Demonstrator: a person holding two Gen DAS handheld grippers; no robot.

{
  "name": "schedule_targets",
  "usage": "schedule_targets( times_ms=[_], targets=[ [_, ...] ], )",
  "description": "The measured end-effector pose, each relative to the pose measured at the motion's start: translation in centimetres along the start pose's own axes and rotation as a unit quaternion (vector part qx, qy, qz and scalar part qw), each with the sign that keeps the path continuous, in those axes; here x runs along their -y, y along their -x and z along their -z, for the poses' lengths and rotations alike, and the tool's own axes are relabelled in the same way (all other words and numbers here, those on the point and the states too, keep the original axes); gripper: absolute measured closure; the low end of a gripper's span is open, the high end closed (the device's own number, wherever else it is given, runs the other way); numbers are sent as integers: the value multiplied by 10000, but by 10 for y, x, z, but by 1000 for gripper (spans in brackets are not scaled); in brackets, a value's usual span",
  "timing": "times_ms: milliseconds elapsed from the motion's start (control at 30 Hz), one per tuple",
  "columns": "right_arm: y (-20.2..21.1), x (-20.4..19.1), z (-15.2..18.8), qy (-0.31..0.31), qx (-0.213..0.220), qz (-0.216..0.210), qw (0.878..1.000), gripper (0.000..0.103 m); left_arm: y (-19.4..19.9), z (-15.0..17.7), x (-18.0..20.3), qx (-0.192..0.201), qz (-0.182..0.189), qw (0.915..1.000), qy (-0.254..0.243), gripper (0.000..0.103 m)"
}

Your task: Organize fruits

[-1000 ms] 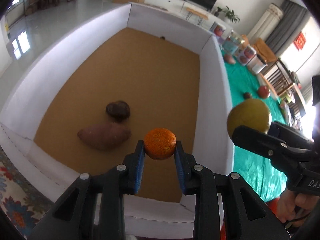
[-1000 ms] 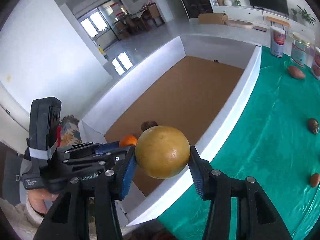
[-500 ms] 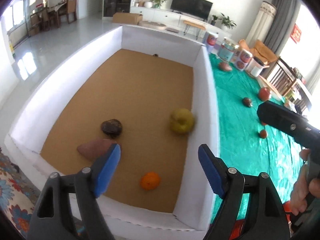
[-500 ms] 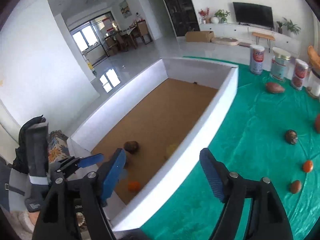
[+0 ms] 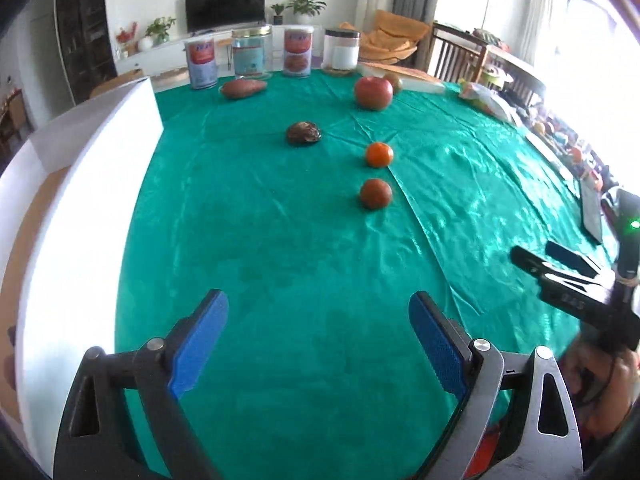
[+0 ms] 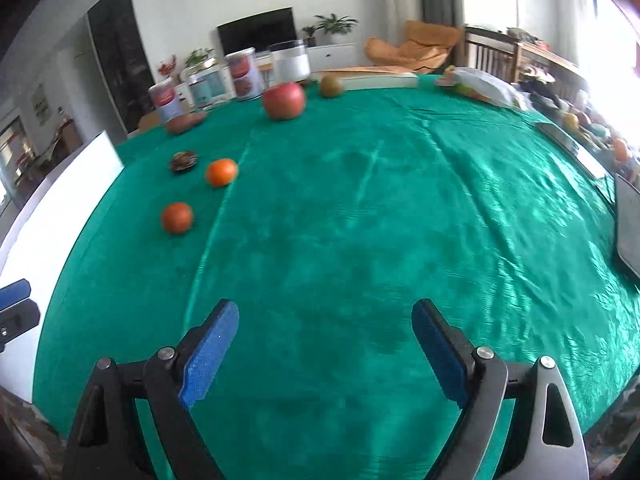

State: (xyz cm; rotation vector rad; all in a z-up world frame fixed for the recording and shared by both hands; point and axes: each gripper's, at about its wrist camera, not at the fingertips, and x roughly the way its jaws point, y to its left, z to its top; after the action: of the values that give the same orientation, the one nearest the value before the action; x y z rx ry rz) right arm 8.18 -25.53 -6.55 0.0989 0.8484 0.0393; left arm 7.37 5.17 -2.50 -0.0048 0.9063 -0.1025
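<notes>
Both claws hang over the green table (image 5: pixel 280 260), left claw (image 5: pixel 318 328) and right claw (image 6: pixel 325 334) spread wide with nothing in them. From the left claw, a tomato (image 5: pixel 375 193) sits around 12 o'clock, an orange (image 5: pixel 379 155) just behind it, a dark fruit (image 5: pixel 303 133) toward 11, then the apple (image 5: pixel 373 93). The white box (image 5: pixel 80 168) runs along 9 o'clock.

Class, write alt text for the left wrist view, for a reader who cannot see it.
The open, empty left gripper hovers over a green tablecloth where two oranges, a dark brown fruit, a red apple and a sweet potato lie apart. A white box wall stands left.
</notes>
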Motion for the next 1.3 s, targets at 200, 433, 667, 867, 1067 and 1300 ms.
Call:
schedule_targets(
  times_ms=[200, 433, 667, 867, 1067, 1300],
  targets=[
    [-8, 12, -3, -200, 7, -32, 9998, 14, -61, -1, -4, -213, -480, 9985, 152, 10],
    [-19, -2, 5, -38, -132, 86, 9999, 12, -73, -4, -14, -139, -676, 9964, 498, 1],
    [-25, -13, 9, 266, -170, 354, 9989, 7, -73, -4, -15, -144, -677, 9963, 508, 0],
    [-26, -15, 12, 373, -183, 396, 9984, 3, -73, -4, -15, -144, -678, 9963, 509, 0],
    [-26, -15, 11, 396, -193, 391, 9983, 1, -73, -4, -15, -144, -677, 9963, 510, 0],
    [-26, -16, 11, 385, -197, 382, 9983, 0, -73, -4, -15, -145, -676, 9963, 511, 0]
  ],
)
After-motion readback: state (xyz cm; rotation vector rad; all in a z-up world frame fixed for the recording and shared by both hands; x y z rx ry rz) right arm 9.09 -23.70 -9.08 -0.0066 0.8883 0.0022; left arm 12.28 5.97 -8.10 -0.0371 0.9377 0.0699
